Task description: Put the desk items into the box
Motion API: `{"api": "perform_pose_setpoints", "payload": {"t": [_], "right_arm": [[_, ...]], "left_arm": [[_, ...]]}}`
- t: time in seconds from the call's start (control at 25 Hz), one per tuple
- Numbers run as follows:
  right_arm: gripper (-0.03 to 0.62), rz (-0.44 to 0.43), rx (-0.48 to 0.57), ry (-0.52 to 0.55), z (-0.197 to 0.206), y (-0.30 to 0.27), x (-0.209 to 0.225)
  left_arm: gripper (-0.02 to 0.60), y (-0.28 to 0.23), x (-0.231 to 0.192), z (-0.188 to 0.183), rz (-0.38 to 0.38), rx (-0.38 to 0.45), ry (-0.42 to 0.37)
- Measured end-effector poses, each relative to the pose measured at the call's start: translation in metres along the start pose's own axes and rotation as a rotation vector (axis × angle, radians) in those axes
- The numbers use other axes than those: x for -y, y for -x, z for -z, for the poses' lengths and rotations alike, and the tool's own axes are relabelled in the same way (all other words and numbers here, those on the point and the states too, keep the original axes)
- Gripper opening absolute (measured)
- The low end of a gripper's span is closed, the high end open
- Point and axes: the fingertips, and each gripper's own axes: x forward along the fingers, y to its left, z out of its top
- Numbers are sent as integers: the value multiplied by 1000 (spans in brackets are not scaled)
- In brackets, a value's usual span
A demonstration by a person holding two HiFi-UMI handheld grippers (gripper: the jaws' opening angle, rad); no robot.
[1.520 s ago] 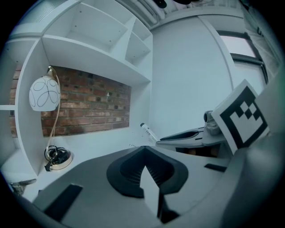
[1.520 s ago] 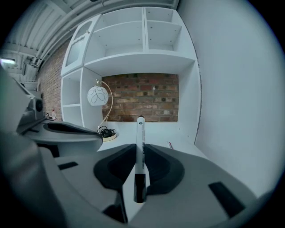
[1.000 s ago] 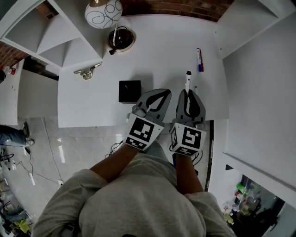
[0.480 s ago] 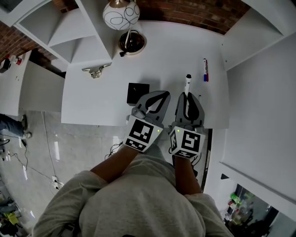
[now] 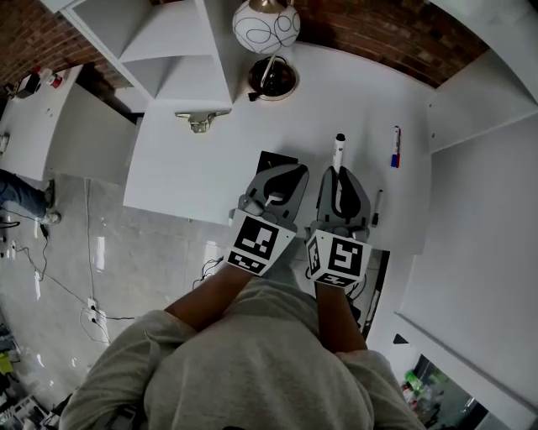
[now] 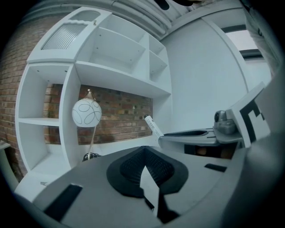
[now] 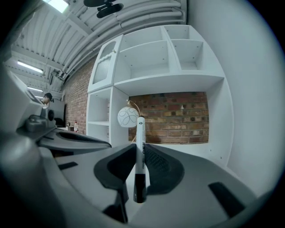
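In the head view my right gripper (image 5: 340,170) is shut on a white marker (image 5: 340,151) with a black cap, which sticks out forward past the jaws over the white desk (image 5: 210,180). In the right gripper view the marker (image 7: 140,142) stands upright between the pads. My left gripper (image 5: 284,170) hangs beside it with its jaws together and nothing in them. Its tip lies over the near edge of a black box (image 5: 271,158), which it partly hides. A blue and red marker (image 5: 395,147) and a thin dark pen (image 5: 377,207) lie on the desk to the right.
A round white lamp (image 5: 266,23) with a dark base (image 5: 271,77) stands at the back of the desk, against the brick wall. A small metal item (image 5: 200,123) lies at the back left. White shelves (image 5: 160,42) rise on the left, and a white panel (image 5: 487,193) on the right.
Both grippers have shifted left over the desk, so the black box now lies under the left gripper's tip. The marker stays clamped in the right gripper.
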Motion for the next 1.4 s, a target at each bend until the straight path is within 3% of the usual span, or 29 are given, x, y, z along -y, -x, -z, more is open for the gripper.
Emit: {"api": "perform_pose_setpoints", "payload": {"t": [0.68, 1.4], "right_arm": [[77, -136, -6, 3, 5, -30, -58], [77, -239, -135, 44, 61, -70, -102]], "left_arm": [[7, 32, -53, 9, -130, -5, 30], [6, 46, -94, 39, -193, -59, 73]]}}
